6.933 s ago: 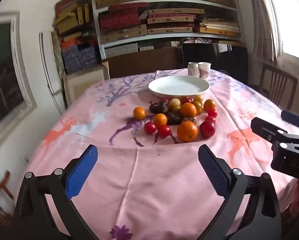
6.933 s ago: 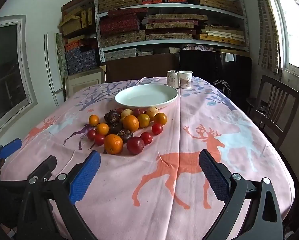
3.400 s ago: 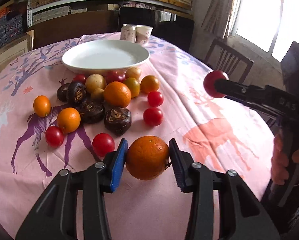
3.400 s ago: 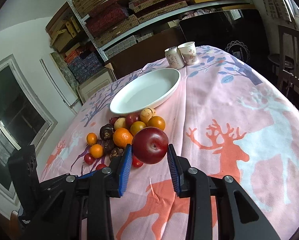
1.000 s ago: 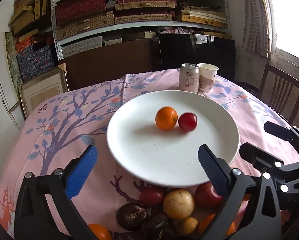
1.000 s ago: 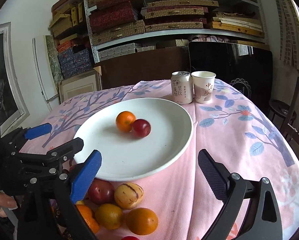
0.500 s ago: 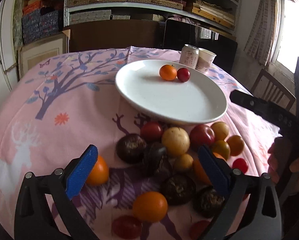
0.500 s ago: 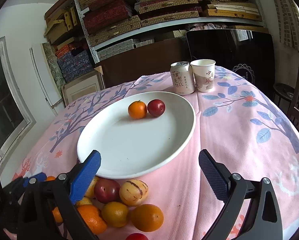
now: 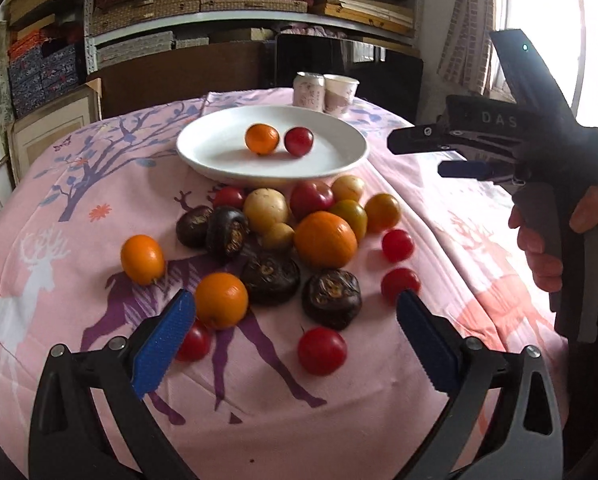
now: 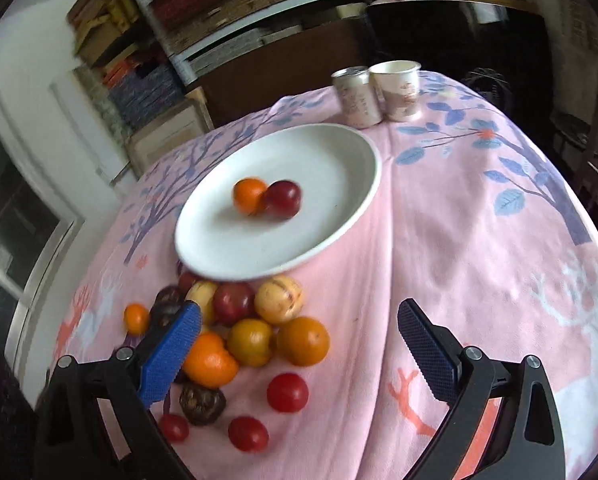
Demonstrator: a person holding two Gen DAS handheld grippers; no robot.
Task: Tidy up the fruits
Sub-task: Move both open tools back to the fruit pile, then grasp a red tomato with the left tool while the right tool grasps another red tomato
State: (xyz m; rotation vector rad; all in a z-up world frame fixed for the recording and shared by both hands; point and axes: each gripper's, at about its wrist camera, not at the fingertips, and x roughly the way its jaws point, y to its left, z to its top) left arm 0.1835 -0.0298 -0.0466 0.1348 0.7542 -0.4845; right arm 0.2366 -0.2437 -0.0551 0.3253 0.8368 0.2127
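Both grippers pulled back — white plate holds orange, probably plum.

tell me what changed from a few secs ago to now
The orange and the red plum, each carried in tongs earlier, now lie side by side on the white plate. Both tongs, left and right, let go and pulled back over the fruit pile. The can and paper cup stayed put.

Orange and red plum touching on white plate, spread fingers below.
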